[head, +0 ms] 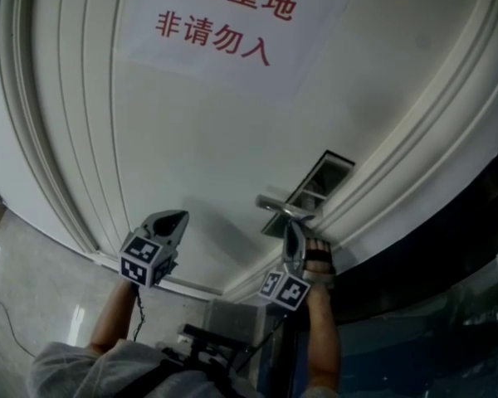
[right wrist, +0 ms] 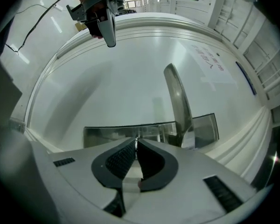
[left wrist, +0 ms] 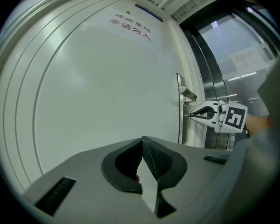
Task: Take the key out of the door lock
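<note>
A steel lock plate (right wrist: 112, 133) with a lever handle (right wrist: 177, 97) sits on the white door (head: 191, 139). My right gripper (right wrist: 136, 142) is shut, its tips right at the plate below the handle, with a thin sliver of the key (right wrist: 136, 139) pinched between them. In the left gripper view, the right gripper (left wrist: 192, 115) points at the lock plate (left wrist: 181, 125), joined to it by the thin key. In the head view, the right gripper (head: 292, 226) is just under the handle (head: 278, 206). My left gripper (left wrist: 142, 142) is shut on nothing and hangs off the door at left (head: 181, 215).
A paper notice with red characters (head: 224, 15) is stuck on the door above. Curved moulding (head: 58, 139) frames the door panel. A dark glass and metal frame (head: 448, 255) stands right of the door. A cable (head: 4, 326) runs along the floor at lower left.
</note>
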Demonstrator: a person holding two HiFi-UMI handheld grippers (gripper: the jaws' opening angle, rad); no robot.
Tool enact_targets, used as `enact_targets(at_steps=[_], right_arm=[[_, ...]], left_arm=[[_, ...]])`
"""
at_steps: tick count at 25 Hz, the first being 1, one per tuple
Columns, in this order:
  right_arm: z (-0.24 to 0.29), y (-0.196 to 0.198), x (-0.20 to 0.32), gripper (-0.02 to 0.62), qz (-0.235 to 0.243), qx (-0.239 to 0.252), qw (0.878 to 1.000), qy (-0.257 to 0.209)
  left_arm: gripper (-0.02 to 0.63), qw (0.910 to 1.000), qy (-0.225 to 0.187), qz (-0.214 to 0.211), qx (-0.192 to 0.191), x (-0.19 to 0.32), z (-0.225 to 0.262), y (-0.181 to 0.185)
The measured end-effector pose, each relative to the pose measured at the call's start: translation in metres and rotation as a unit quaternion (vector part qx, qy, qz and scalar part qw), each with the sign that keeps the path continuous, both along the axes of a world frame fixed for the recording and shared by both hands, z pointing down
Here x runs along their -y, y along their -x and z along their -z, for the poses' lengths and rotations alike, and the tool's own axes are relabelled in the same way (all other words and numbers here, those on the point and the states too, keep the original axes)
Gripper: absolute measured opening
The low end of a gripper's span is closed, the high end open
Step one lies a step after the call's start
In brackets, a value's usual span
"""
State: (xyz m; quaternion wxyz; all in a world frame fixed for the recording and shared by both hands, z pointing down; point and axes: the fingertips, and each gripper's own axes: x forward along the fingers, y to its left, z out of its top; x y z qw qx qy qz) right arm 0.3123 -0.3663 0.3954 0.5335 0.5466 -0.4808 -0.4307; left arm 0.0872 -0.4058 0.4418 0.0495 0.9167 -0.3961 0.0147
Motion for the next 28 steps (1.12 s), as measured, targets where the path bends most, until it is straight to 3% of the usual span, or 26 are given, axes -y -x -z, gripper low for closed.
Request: enact_targets(at_steps=[6,28], right_arm=[[0.0,0.001,-0.004,0.023,-0.003,-0.013,1.0,0.005],[0.001,0.002,-0.011,0.025,0.014,0.048,0.999,-0.004]], left_arm=[[0.005,1.0,0.002,0.001,0.001,-0.007,-0.003,0.001],[0.005,0.9998,-0.009,0.016,0.002,-0.018,0.005,0.006]])
